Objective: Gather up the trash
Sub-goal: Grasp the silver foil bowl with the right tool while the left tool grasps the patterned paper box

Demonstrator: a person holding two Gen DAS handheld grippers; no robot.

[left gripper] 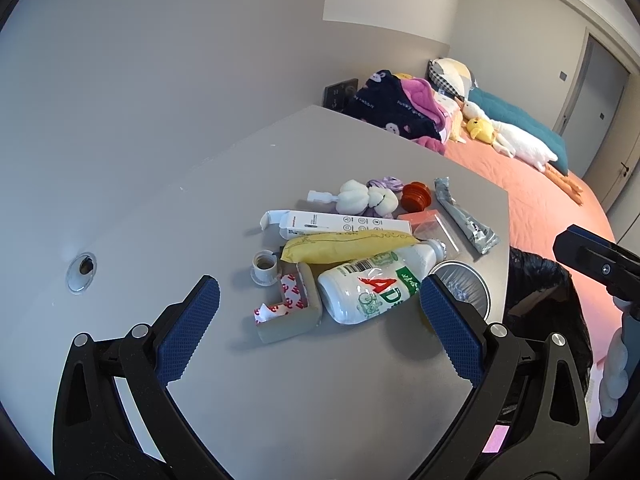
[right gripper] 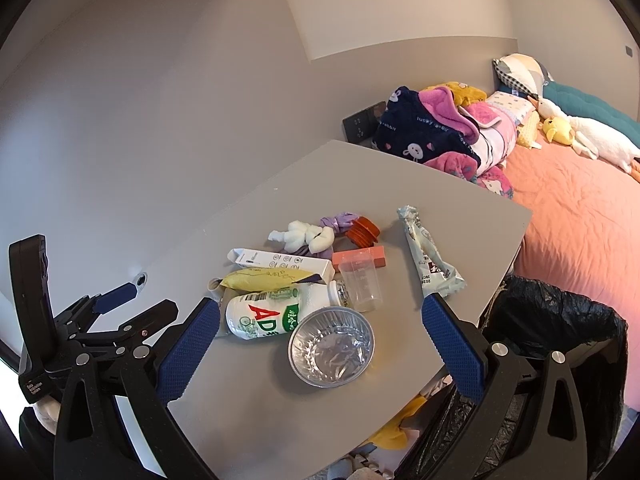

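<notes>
Jaws on both grippers are standing wide apart, holding nothing; you are hovering over trash piled on the surface (right gripper: 460, 216). Next, I think, you are lowering onto the foil bowl (right gripper: 331, 346) beside the bin (right gripper: 560, 320).

1. White plastic bottle (right gripper: 276, 312) with red and green lettering lies on its side on the grey table, neck pointing toward the bed.
2. Round foil cup (right gripper: 331, 346) sits upright just in front of the bottle, open and shiny inside.
3. Clear plastic cup (right gripper: 360, 282) lies tipped beside the bottle's neck.
4. Yellow wrapper (left gripper: 344, 246) lies flat between the bottle and a long white box (left gripper: 344, 224).
5. Silver-grey snack wrapper (right gripper: 430, 260) lies alone near the table's right edge.
6. Black-lined trash bin (right gripper: 560, 320) stands open beside the table's right edge.
</notes>
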